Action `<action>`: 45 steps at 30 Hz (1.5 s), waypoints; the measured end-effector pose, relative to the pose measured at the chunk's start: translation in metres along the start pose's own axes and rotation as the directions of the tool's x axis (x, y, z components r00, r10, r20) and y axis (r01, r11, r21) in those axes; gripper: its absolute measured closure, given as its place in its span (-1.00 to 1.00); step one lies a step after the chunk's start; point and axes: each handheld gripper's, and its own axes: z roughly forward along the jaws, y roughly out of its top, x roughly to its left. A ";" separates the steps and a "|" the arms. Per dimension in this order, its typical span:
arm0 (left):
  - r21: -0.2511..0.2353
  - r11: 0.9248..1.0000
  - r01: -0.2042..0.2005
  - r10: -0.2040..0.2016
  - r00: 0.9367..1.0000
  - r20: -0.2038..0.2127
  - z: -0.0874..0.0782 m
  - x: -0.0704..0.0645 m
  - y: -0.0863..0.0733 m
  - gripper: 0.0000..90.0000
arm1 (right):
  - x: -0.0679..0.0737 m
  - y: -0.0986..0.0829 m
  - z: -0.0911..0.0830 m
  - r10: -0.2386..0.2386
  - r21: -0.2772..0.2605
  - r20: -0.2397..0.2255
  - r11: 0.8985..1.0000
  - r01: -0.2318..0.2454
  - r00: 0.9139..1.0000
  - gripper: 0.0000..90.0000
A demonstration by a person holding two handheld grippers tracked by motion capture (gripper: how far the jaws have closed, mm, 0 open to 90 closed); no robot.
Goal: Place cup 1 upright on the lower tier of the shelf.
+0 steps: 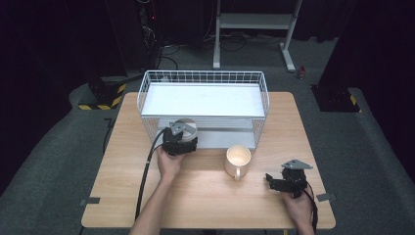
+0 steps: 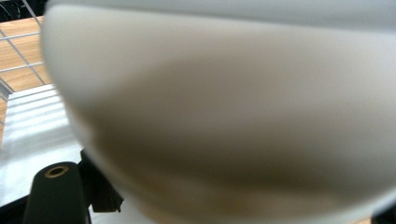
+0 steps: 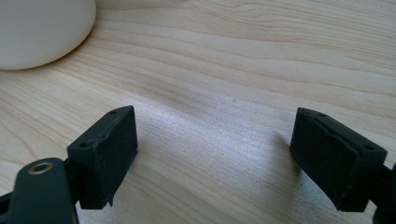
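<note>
A white cup (image 1: 186, 126) hangs at the front of a white wire rack (image 1: 203, 78), level with its lower shelf (image 1: 222, 138). My left gripper (image 1: 182, 136) is shut on it. In the left gripper view the cup's cream wall (image 2: 224, 107) looms very close and blurred, with one black finger (image 2: 100, 189) against it at the lower left. A cream mug (image 1: 238, 159) stands on the table with its handle toward the front. To its right my right gripper (image 1: 271, 182) rests low over the wood, open and holding nothing (image 3: 215, 140). The mug's side (image 3: 42, 28) shows beyond its jaws.
The rack stands on the far half of the wooden table (image 1: 205, 200), with a white board (image 1: 203, 100) as its upper shelf. A black cable (image 1: 147, 171) trails from the left gripper toward the front edge. Small grey clips (image 1: 90, 200) sit at the front corners.
</note>
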 end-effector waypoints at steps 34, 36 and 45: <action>0.032 0.999 0.034 -0.034 0.999 0.015 0.003 0.005 -0.001 -0.83 | 0.000 0.000 0.000 0.002 0.001 0.000 1.000 -0.002 1.000 -0.67; 0.039 0.998 0.040 -0.041 0.999 0.019 0.003 0.004 -0.002 -0.83 | 0.000 0.000 0.000 0.002 0.001 0.000 1.000 -0.002 1.000 -0.67; 0.052 0.997 0.049 -0.050 0.999 0.009 -0.003 0.007 -0.008 -0.71 | 0.000 0.000 0.000 0.000 0.001 -0.001 1.000 0.000 1.000 -0.67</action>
